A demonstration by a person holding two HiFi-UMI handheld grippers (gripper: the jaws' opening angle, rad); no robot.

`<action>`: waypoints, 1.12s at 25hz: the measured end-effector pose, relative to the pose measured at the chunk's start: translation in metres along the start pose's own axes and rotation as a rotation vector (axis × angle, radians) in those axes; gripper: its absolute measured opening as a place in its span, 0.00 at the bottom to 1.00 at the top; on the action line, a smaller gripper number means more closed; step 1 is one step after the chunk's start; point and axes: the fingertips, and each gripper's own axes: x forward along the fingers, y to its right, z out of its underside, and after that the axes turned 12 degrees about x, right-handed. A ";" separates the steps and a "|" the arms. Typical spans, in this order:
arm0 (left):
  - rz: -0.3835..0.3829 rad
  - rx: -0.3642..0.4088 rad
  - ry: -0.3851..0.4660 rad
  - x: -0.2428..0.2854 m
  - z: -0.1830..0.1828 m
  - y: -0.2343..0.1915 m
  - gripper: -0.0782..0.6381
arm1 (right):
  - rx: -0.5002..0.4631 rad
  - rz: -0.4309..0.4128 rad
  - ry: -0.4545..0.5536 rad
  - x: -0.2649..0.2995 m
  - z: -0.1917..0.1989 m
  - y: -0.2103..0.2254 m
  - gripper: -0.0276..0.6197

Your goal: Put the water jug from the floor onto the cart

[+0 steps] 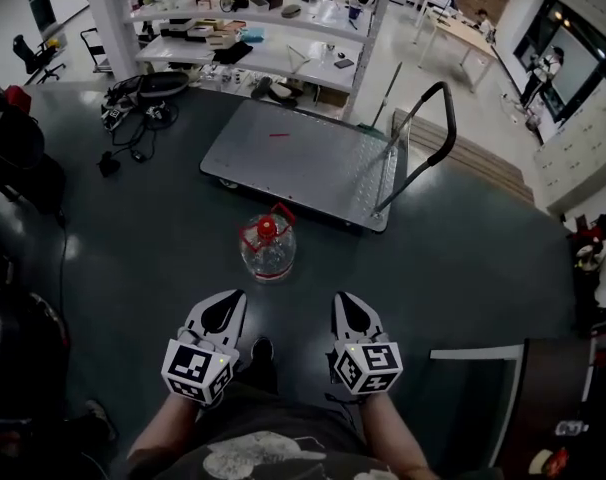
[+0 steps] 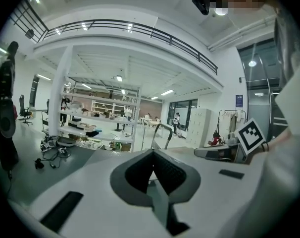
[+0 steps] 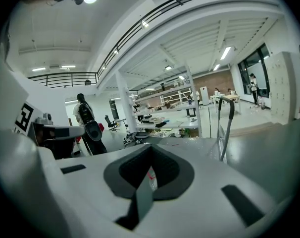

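Person: stands over the spot with both forearms held forward, a gripper in each hand, and a dark shoe (image 1: 261, 349) on the floor between them.
Left gripper (image 1: 229, 298): held low in front of the body, pointing ahead. Its jaws are pressed together with nothing between them.
Right gripper (image 1: 344, 299): alongside the left one, apart from it and about level with it. Its jaws are also pressed together and empty.
Floor (image 1: 133, 228): dark and slightly glossy, stretching from the person's feet out to the shelves.
Water jug (image 1: 268, 244): stands upright on the floor ahead of the two grippers, roughly on the line between them and touched by neither. It has a clear body, a red cap and a red carrying handle standing up over the cap. It sits near the front edge of the cart, apart from it.
Cart (image 1: 303, 153): a flat grey platform just beyond the jug. The deck is bare except for one small red thing (image 1: 280, 134) (too small to tell what it is).
Push handle (image 1: 430, 128): a black bar rising from the cart's right end.
Cables (image 1: 133, 118): a black tangle on the floor to the left of the cart.
Shelving (image 1: 253, 28): white racks behind the cart, crowded with boxes and loose items.
Far corner: tables (image 1: 463, 28) with people at them, beyond the shelving to the right.
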 end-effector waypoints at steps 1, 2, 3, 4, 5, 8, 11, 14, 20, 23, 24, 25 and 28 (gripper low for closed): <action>0.004 0.000 -0.001 0.009 -0.002 -0.012 0.12 | 0.001 0.006 -0.002 0.014 -0.005 -0.001 0.03; 0.007 -0.003 -0.002 0.018 -0.003 -0.023 0.12 | 0.002 0.011 -0.005 0.028 -0.010 -0.001 0.03; 0.008 -0.009 -0.003 0.026 -0.004 -0.035 0.12 | 0.004 0.017 -0.009 0.041 -0.014 -0.001 0.03; 0.010 -0.016 -0.004 0.034 -0.004 -0.045 0.12 | 0.005 0.020 -0.014 0.054 -0.017 -0.002 0.03; 0.011 -0.023 -0.004 0.040 -0.003 -0.055 0.12 | 0.003 0.022 -0.020 0.065 -0.018 -0.003 0.03; 0.022 -0.020 -0.010 0.056 0.003 -0.076 0.12 | -0.005 0.024 -0.043 0.093 -0.015 -0.007 0.03; 0.029 -0.014 -0.026 0.072 0.013 -0.091 0.12 | 0.015 0.042 -0.055 0.113 -0.008 -0.001 0.03; 0.036 -0.032 -0.042 0.089 0.020 -0.101 0.12 | 0.049 0.063 -0.065 0.130 -0.006 0.011 0.03; 0.036 -0.025 -0.050 0.122 0.015 -0.117 0.12 | 0.047 0.073 -0.086 0.177 -0.015 0.036 0.03; -0.014 -0.048 -0.060 0.141 0.014 -0.138 0.12 | 0.021 0.037 -0.118 0.212 -0.022 0.043 0.03; -0.034 -0.051 -0.065 0.149 0.014 -0.145 0.12 | 0.012 0.020 -0.129 0.225 -0.024 0.045 0.03; -0.054 -0.054 -0.071 0.157 0.014 -0.152 0.12 | 0.003 0.003 -0.140 0.238 -0.026 0.048 0.03; -0.104 -0.075 -0.091 0.189 0.014 -0.168 0.12 | -0.021 -0.034 -0.181 0.278 -0.035 0.064 0.03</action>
